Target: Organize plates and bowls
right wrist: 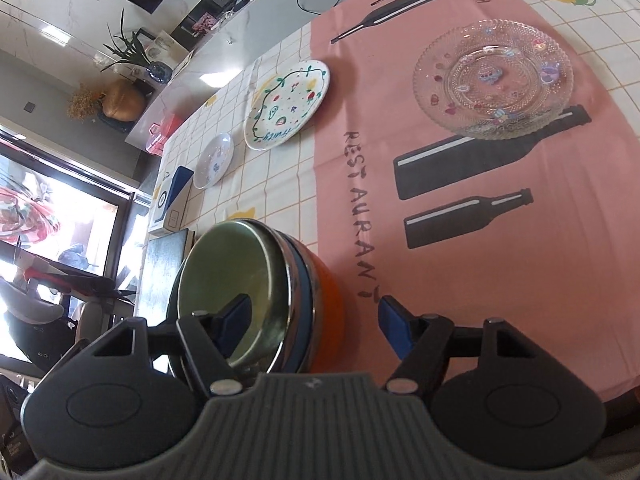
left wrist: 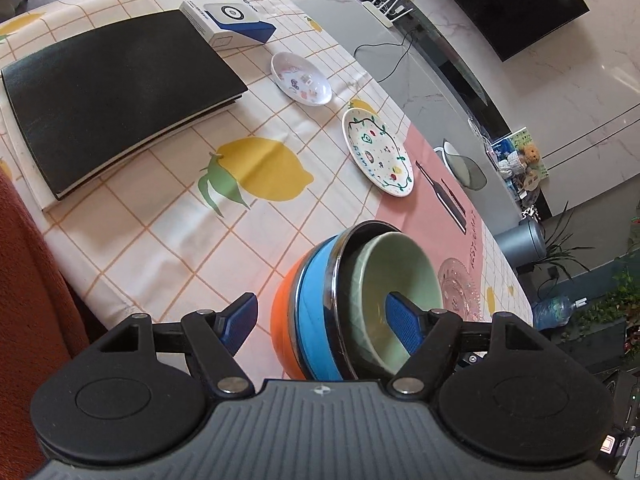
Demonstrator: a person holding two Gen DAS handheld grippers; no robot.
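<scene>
Nested bowl stack sits on the surface [left wrist: 152,240] near its front edge: green bowl [left wrist: 396,280] innermost, inside a dark metallic-rimmed bowl [left wrist: 340,276], then a blue bowl [left wrist: 316,300], then an orange bowl [left wrist: 282,320] outermost at the bottom. Stack rests where the checked lemon cloth meets the pink "RESTAURANT" panel [right wrist: 460,280].

Left gripper [left wrist: 324,320] has its jaws wide apart, straddling the stack's wall: one blue pad inside the green bowl, the other outside past the orange bowl, not clamped. Right gripper [right wrist: 312,316] likewise has its jaws apart, one pad over the green bowl's interior, the other outside over the pink panel; cannot tell if either pad touches the stack.

Further back on the cloth: vine-pattern plate [left wrist: 376,152], flat, near the pink panel's edge. Beyond it a small white plate [left wrist: 301,78] with cartoon prints, apart from the first. Clear glass plate [right wrist: 494,76] lies on the pink panel, partly over a printed bottle, well apart from the stack.

Black notebook [left wrist: 116,96] lies flat on the far side of the cloth, a white-and-blue box [left wrist: 228,24] just beside its far corner.
</scene>
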